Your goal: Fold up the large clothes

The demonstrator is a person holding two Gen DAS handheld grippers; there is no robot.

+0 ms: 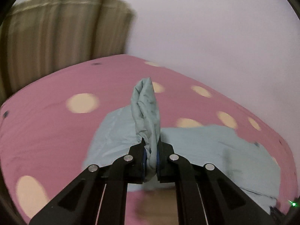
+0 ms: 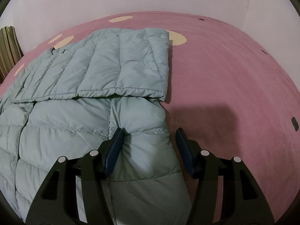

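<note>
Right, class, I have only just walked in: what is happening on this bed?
A person with a gripper in each hand is folding a pale blue puffer jacket on a pink spotted bedsheet. The left gripper is shut on a bunched piece of the jacket and holds it up. The right gripper is open, straddling the jacket's edge. One part is already folded over.

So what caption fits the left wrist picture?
Left gripper pinches a bunched fold of the pale blue jacket above the pink bed.
</note>
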